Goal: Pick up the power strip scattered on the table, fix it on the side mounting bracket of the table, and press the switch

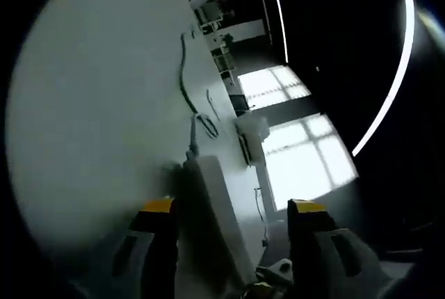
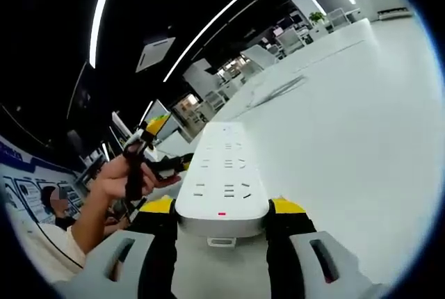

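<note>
The right tongs (image 2: 221, 217) are clenched on the near end of the power strip (image 2: 224, 177), its long axis running straight away from the tongs over the white surface (image 2: 348, 125) with the socket face up and the red switch mark at the gripped end. In the left gripper view the left tongs (image 1: 233, 208) straddle the power strip (image 1: 215, 208), which lies edge-on lengthwise between the jaws, cable (image 1: 186, 76) trailing ahead; whether they grip it cannot be told. The right tongs appear to carry the strip, so the move to the side bracket probably turns on them.
</note>
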`<state>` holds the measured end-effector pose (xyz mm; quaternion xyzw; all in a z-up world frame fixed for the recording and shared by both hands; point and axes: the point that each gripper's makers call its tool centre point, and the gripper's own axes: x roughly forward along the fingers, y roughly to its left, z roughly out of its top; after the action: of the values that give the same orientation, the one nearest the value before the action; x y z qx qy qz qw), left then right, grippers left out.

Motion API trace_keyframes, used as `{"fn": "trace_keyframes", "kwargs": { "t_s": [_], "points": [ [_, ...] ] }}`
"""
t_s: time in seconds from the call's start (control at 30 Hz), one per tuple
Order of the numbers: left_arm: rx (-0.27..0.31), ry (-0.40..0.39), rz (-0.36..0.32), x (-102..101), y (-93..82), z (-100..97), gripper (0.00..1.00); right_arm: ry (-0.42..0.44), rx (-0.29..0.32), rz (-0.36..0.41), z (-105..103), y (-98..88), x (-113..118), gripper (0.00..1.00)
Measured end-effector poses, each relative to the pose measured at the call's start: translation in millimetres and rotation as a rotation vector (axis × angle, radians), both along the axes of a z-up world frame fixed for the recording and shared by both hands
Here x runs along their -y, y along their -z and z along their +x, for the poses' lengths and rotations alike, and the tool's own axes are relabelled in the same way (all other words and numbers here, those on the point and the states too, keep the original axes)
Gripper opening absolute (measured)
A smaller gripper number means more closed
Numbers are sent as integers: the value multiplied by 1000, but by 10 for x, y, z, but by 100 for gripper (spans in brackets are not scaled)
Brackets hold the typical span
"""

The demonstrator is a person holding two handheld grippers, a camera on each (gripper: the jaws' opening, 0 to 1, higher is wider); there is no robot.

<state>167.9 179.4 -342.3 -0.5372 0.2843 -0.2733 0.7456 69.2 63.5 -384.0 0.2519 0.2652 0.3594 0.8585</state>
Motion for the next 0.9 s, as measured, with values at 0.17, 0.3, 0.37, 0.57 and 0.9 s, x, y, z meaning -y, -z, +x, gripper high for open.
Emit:
{"fn": "trace_keyframes", "kwargs": {
  "t_s": [0.17,0.3,0.37,0.57,0.9],
  "points": [
    [-8,-4,9,23,15,45,67,-1,0,0,-1,1,-1,46],
    [-18,-6,7,53,59,138,67,-2,2,-2,0,3,-1,46],
    [-29,0,2,76,89,204,68,-4,1,-3,2,5,-1,46],
    [-37,2,0,64,90,332,68,-6,5,-9,3,7,-2,46],
    [-54,12,5,136,145,427,68,-9,8,-15,6,12,-1,46]
  ]
}}
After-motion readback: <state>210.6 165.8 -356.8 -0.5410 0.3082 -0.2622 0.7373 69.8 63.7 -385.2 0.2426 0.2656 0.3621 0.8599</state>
